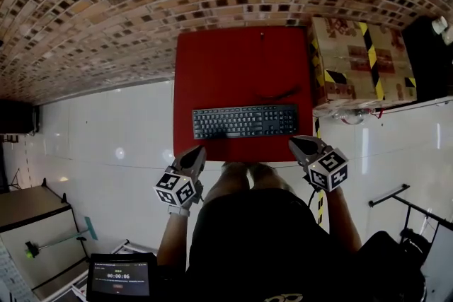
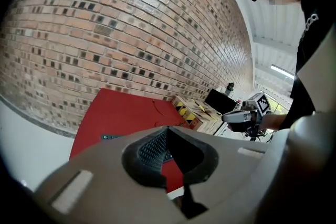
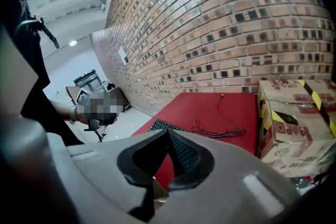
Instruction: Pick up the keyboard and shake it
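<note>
The keyboard (image 1: 244, 122) is lying on the red mat (image 1: 233, 67). The left gripper (image 1: 194, 154) and right gripper (image 1: 301, 146) are hovering near its ends, jaws closed on nothing.

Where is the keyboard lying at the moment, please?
In the head view the keyboard lies flat at the near edge of the red surface, roughly centred. The cardboard box stands off to its right.

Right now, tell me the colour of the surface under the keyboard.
Plain red. The surface under the keyboard shows best in the head view.
</note>
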`<state>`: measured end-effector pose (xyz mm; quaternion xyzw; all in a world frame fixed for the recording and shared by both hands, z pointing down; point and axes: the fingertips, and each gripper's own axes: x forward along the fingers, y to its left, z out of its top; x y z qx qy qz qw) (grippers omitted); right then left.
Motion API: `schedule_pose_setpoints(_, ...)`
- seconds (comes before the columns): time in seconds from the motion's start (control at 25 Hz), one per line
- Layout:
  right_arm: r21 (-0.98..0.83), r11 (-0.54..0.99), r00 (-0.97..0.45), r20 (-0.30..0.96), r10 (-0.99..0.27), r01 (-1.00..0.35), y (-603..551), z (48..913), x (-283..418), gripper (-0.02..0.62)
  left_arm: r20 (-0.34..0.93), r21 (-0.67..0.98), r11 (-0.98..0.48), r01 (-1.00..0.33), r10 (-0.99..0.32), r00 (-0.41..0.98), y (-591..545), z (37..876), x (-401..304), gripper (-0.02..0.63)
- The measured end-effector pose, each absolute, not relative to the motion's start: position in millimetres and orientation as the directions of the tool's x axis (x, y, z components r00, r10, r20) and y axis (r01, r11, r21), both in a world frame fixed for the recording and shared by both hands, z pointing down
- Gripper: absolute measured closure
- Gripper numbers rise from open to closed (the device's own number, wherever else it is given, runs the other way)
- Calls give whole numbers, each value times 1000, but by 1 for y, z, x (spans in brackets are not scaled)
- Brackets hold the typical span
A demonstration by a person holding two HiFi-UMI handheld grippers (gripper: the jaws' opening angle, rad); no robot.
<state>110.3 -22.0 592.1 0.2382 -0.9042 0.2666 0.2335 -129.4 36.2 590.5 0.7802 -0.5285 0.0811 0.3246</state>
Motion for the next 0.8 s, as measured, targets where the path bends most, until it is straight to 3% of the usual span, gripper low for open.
schedule_pose_setpoints(0.8,-409,641,-710,629,-317,-649,-38,645,91,603,549,463,-210,-861,-695,464,9,654,-170,589)
